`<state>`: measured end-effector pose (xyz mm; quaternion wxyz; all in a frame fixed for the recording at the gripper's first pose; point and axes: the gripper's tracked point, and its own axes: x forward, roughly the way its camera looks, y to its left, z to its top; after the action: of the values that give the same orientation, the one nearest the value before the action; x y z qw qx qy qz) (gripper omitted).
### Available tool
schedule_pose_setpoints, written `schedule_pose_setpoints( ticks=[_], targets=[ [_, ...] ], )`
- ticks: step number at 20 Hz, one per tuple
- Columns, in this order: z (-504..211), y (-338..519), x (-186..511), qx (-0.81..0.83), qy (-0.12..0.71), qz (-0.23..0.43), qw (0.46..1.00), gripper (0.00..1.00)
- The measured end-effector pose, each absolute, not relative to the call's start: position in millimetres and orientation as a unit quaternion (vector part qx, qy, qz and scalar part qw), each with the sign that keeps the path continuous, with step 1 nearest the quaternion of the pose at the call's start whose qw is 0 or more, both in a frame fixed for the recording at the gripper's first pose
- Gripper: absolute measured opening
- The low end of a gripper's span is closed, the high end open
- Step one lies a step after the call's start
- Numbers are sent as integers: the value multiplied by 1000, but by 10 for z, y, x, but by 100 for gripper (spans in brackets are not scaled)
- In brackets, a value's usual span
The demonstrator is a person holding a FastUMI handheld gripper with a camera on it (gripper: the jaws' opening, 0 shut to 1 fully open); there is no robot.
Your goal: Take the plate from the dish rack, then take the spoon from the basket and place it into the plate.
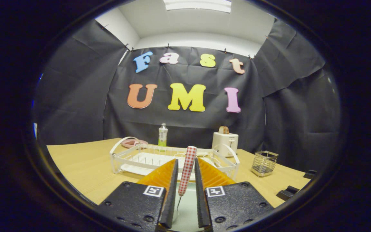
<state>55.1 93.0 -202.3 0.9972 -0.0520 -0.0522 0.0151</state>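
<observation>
The table [85, 167] spreads out wide and bare in its near part, and on it sits the white rack [130, 161], dead ahead of the gripper [185, 180], its slots standing vacant as far as I can make out. Behind the rack's far left corner there's a pink dish [134, 142], with a green bottle [162, 135] just beside it. Off behind the rack's right end, a toaster [225, 141], and further right, well apart from the rack, the wire basket [264, 163], which looks to have nothing in it.

Now the close work. Right under the fingers, a pale greenish surface, which I take to be the plate [185, 209]; its rim is hidden by the finger blocks, so I can't place its middle. And the spoon [187, 170]: its red-checked handle stands nearly upright between the two fingers, top leaning slightly to the right, thin metal shank pointing straight down toward the plate. The bowl end is out of sight.

The jaws are narrow, both pads close against the handle; they look to be pinching it, and it hangs there with nothing else to hold it.

So the whole thing turns on one line: the spoon's long axis runs vertical, the plate lies directly below. Lower, tip it flat, let go, I'd judge.
</observation>
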Motion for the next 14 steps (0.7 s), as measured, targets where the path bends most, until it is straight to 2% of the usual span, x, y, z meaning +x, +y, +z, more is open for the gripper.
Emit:
schedule_pose_setpoints(
  ticks=[4,5,12,14],
  targets=[
    [-2049,803,591,-48,-23,8,999,55],
    [-2066,761,604,-49,-15,2,999,57],
    [-1898,708,509,-34,2,21,999,93],
    [-1765,659,474,-34,-9,19,999,97]
  ],
)
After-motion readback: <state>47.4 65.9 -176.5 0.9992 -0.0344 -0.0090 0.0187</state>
